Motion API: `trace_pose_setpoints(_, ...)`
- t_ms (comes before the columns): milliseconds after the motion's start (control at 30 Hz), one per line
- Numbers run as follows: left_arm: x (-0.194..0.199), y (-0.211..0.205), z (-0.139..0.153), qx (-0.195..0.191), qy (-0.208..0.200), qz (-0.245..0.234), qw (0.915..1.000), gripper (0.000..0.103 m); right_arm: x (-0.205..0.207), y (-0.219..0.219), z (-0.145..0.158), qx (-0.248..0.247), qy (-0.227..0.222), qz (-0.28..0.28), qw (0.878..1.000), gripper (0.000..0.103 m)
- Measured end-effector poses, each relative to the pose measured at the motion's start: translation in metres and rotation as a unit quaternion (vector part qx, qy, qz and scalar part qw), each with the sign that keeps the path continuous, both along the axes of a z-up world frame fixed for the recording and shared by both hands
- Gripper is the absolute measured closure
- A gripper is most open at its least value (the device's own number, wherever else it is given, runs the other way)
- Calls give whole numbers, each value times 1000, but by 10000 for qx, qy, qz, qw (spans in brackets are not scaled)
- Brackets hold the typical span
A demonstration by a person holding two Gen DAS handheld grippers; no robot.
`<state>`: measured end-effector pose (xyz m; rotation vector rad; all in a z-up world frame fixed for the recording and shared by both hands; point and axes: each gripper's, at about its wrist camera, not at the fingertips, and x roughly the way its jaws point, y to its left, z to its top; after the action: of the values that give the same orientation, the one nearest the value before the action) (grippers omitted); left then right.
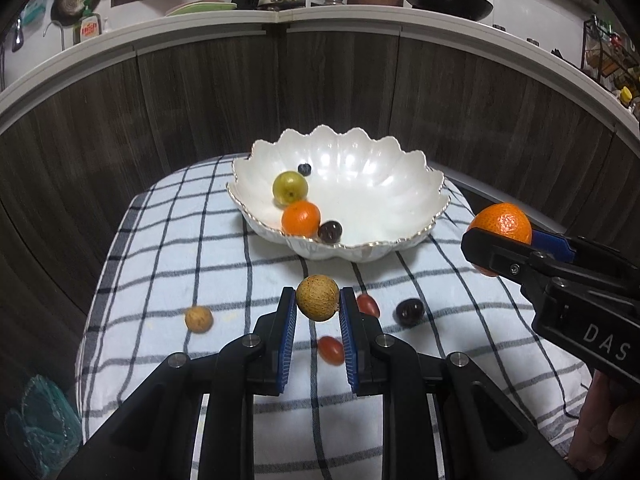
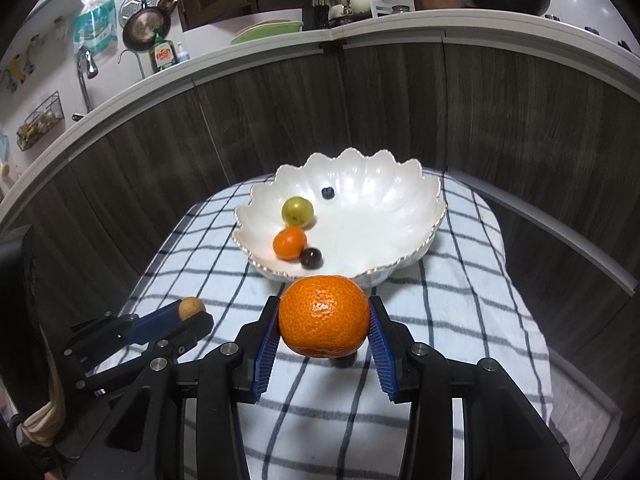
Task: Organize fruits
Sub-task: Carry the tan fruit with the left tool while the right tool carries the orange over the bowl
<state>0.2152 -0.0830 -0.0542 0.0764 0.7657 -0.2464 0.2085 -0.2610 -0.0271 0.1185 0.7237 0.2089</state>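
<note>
A white scalloped bowl (image 1: 384, 184) (image 2: 384, 208) stands on a checked cloth and holds a green fruit (image 1: 290, 188), a small orange (image 1: 301, 218), a dark cherry (image 1: 330, 231) and a blueberry (image 1: 305, 169). My left gripper (image 1: 318, 300) is shut on a tan longan (image 1: 317, 298), lifted above the cloth in front of the bowl. My right gripper (image 2: 324, 320) is shut on a large orange mandarin (image 2: 324, 314), also raised, to the right of the left one. On the cloth lie another longan (image 1: 198, 319), two red cherry tomatoes (image 1: 330, 350) and a dark cherry (image 1: 409, 312).
The checked cloth (image 1: 160, 264) covers a small raised surface with dark wood panels behind and around it. A kitchen counter above carries a wok (image 1: 448, 2), plates, a teapot and a soap bottle. A person's hand (image 1: 600, 432) shows at the lower right.
</note>
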Motion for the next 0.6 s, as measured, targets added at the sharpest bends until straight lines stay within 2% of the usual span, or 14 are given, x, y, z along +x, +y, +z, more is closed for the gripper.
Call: trace_pose_setpoints(600, 40, 1, 23, -31, -160, 70, 9998, 81, 28, -2, 25, -118, -295, -109, 9994, 59)
